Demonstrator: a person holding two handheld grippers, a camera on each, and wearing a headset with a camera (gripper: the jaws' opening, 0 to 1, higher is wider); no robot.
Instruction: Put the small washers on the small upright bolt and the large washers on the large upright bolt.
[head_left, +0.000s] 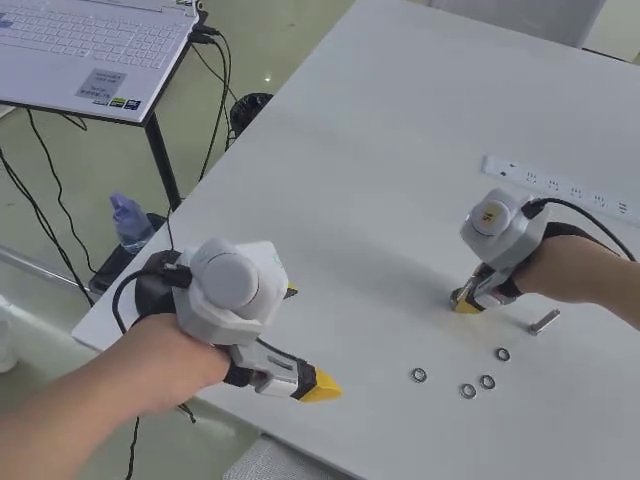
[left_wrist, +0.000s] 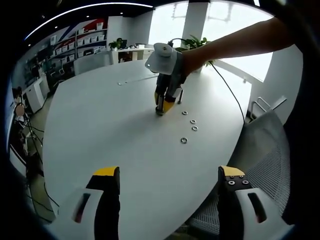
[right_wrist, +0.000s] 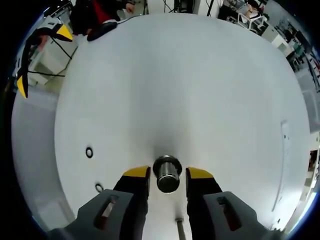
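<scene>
Table (head_left: 400, 150): white; our work sits near its front edge.
Left gripper (left_wrist: 169, 172): jaws wide apart, empty; we hold it clear.
Right gripper (head_left: 467, 302): jaws flank the big bolt; we cannot tell if they pinch it.
Big bolt (right_wrist: 167, 173): we should stand it square, then release gently.
Small bolt (head_left: 543, 321): lying flat, just beside the right gripper.
Washers (head_left: 468, 390): four, loose, nearby.

"What sort of place is this?"

"An office, or an office-like lab. There's a large white table (head_left: 400, 150), a laptop (head_left: 90, 50) on a stand off its far left corner, and a power strip (head_left: 560, 185) at its far right."

"And further off?"

"A mesh office chair (left_wrist: 260, 165) stands near the table's edge. Shelves (left_wrist: 80, 39) of boxes line the far wall, with a potted plant (left_wrist: 195, 42) and tall bright windows (left_wrist: 235, 25)."
</scene>
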